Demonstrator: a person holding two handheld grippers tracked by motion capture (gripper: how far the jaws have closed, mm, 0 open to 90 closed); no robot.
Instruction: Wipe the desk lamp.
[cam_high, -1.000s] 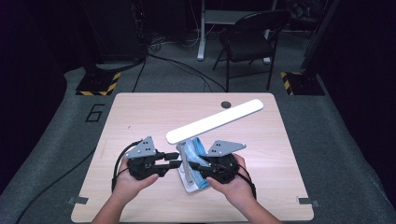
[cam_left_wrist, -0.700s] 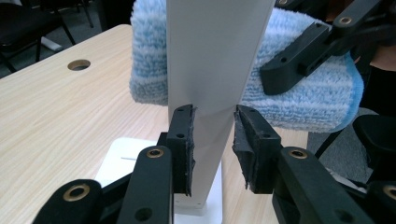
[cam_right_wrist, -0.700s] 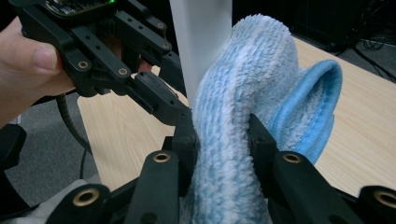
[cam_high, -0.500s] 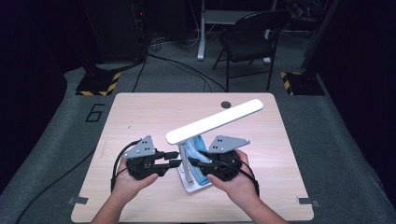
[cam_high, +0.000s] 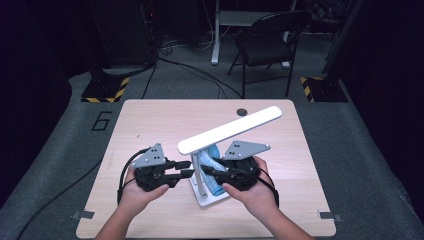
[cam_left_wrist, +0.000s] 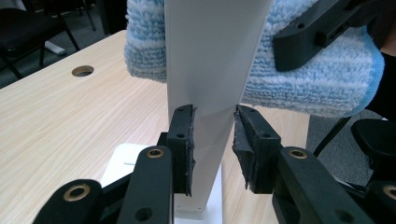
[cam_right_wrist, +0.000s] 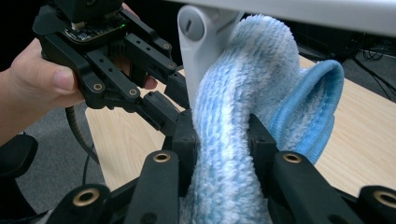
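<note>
A white desk lamp stands near the table's front. Its long head (cam_high: 230, 131) slants up to the right above its flat base (cam_high: 210, 201). My left gripper (cam_high: 189, 169) is shut on the lamp's upright post (cam_left_wrist: 210, 60), a pad pressed on each side (cam_left_wrist: 214, 135). My right gripper (cam_high: 207, 172) is shut on a folded blue fluffy cloth (cam_right_wrist: 238, 121), gripped between its jaws (cam_right_wrist: 224, 140) and pressed against the post just under the hinge (cam_right_wrist: 201, 32). The cloth (cam_left_wrist: 303, 88) wraps around the post above the left gripper's pads. In the right gripper view, the left gripper (cam_right_wrist: 173, 95) reaches in from the left.
The light wooden table (cam_high: 150, 120) has a cable hole (cam_high: 242, 112) near its far edge. A black folding chair (cam_high: 265, 40) and a stand foot with yellow-black stripes (cam_high: 105, 92) are on the grey floor beyond the table.
My right gripper has slid a little up the lamp's post with the blue cloth in it. The left gripper has kept still on the post.
</note>
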